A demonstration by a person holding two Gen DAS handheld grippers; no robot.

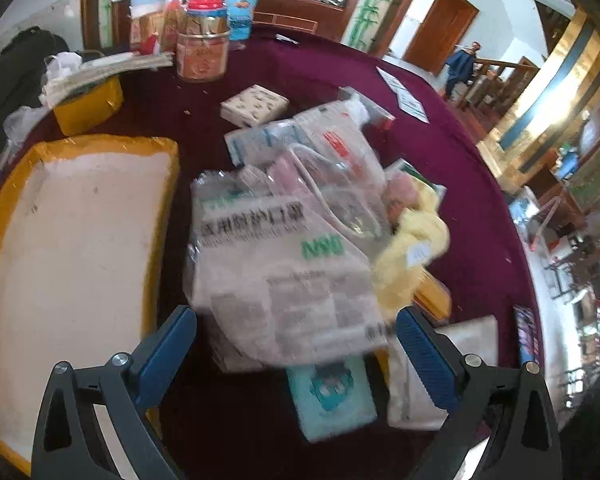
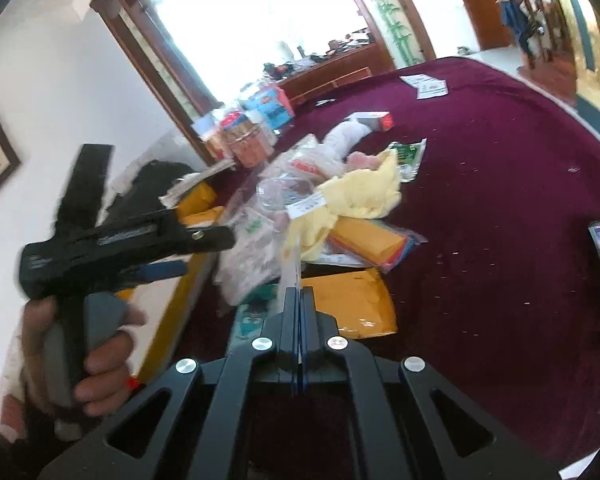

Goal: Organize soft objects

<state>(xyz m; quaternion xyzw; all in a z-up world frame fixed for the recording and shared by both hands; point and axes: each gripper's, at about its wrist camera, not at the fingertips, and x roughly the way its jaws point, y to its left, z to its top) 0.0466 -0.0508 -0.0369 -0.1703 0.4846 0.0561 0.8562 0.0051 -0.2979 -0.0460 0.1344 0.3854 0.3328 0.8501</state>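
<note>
From the left wrist we look down on a maroon tabletop (image 1: pixel 440 148) with a heap of soft packets in the middle: a clear face-mask bag (image 1: pixel 284 264) with printed text on top, a yellow cloth (image 1: pixel 412 256) at its right edge, and a teal tissue pack (image 1: pixel 332 396) poking out beneath. To the left lies an open yellow-rimmed box (image 1: pixel 80 248) with a pale floor; farther back stand a red-lidded jar (image 1: pixel 202 46) and a small patterned tissue box (image 1: pixel 254 104). The left tool (image 1: pixel 296 344) stands wide, its 2 blue pads on either side of the mask bag's near edge, touching nothing we can make out. From the right wrist the same heap sits ahead, the yellow cloth (image 2: pixel 360 192) draped over coloured flat packets, with a brown padded envelope (image 2: pixel 348 300) just before the tool. The right tool (image 2: pixel 298 292) is fully closed, pinching a thin, pale plastic edge (image 2: pixel 291 270) that rises from the pile; which packet it belongs to we cannot tell. At left, a hand (image 2: pixel 88 344) grips the left tool's handle.
</note>
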